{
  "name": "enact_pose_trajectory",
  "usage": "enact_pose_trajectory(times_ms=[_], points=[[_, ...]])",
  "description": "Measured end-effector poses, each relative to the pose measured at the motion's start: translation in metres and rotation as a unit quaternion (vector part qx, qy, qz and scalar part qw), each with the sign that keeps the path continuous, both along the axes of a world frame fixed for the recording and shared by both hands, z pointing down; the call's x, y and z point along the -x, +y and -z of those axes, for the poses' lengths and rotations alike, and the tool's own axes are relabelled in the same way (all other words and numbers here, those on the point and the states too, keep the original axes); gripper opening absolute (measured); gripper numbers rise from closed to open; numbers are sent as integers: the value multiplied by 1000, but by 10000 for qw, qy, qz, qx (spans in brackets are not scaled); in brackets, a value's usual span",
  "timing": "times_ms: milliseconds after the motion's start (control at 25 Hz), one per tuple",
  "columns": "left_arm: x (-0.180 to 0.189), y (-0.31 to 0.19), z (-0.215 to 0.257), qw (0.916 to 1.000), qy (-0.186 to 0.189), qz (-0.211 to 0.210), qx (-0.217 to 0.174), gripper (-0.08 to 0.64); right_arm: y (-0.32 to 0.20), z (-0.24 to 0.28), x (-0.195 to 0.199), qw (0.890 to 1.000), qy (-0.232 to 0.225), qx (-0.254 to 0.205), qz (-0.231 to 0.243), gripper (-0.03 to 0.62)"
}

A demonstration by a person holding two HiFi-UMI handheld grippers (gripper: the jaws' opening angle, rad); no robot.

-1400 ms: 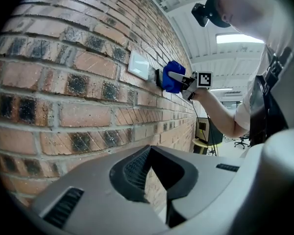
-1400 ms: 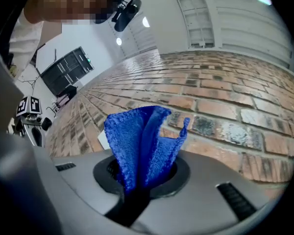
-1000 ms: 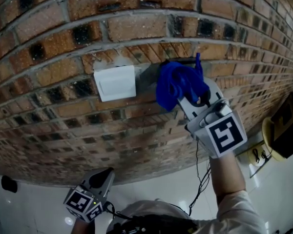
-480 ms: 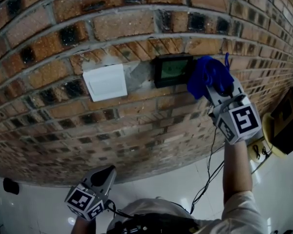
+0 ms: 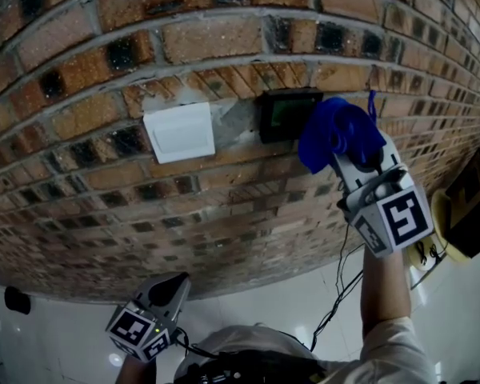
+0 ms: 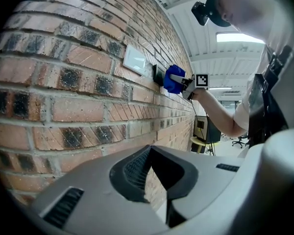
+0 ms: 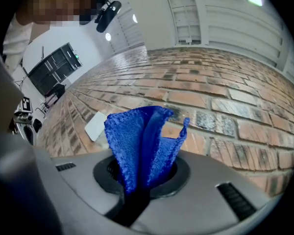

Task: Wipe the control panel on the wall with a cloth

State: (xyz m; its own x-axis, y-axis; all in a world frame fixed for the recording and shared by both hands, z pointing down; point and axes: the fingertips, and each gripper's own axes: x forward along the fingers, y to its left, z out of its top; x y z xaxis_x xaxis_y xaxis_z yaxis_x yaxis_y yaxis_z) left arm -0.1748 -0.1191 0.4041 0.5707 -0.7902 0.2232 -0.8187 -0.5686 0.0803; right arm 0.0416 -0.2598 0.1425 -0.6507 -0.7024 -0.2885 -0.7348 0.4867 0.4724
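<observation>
A small black control panel (image 5: 286,114) with a greenish screen is set into the brick wall (image 5: 224,206). In the head view my right gripper (image 5: 346,149) is shut on a blue cloth (image 5: 336,133), and the cloth bunches against the wall at the panel's right edge. The right gripper view shows the cloth (image 7: 141,141) standing up from the shut jaws of the right gripper (image 7: 139,180) and hiding the panel. My left gripper (image 5: 166,293) hangs low near the floor, shut, with nothing in it. From the left gripper view, the panel (image 6: 158,75) and cloth (image 6: 173,79) are far along the wall.
A white switch plate (image 5: 180,132) sits on the wall left of the panel. A yellow stand with a black box (image 5: 464,210) is at the right. A thin cable (image 5: 338,286) hangs beside my right arm. The glossy white floor (image 5: 56,350) lies below.
A second ago the cloth covered the panel. My right gripper then slid it right, baring the screen, and it has now come slightly back left. The left gripper stayed still.
</observation>
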Motion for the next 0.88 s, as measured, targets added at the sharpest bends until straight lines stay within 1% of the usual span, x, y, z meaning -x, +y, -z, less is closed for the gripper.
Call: enact_pose_trajectory(times_ms=[80,200,280,360,440,520,640,760,880], points=[[1,2,0,10000,-16,11,-22,3,11,2,27,9994,104,-68,311,89],[1,4,5,10000,35,51,-62,4,16,-4,65,9976,252,43,650,89],[0,5,8,9999,71,64,-95,3,14,-6,84,9968,345,43,714,89],[-1,7,7,9999,86,78,-80,3,11,-5,92,9970,328,34,693,89],[1,9,6,9999,92,106,-57,3,10,-3,88,9974,241,63,671,89],[3,9,5,9999,99,130,-49,4,6,-2,76,9982,194,82,568,89],[1,6,5,9998,121,140,-39,3,-3,-1,48,9994,126,89,306,89],[-5,4,5,9999,101,94,-29,4,-12,5,18,9998,113,-81,138,89],[-12,1,5,9999,99,55,-31,5,-21,3,-8,9999,96,-89,-108,89]])
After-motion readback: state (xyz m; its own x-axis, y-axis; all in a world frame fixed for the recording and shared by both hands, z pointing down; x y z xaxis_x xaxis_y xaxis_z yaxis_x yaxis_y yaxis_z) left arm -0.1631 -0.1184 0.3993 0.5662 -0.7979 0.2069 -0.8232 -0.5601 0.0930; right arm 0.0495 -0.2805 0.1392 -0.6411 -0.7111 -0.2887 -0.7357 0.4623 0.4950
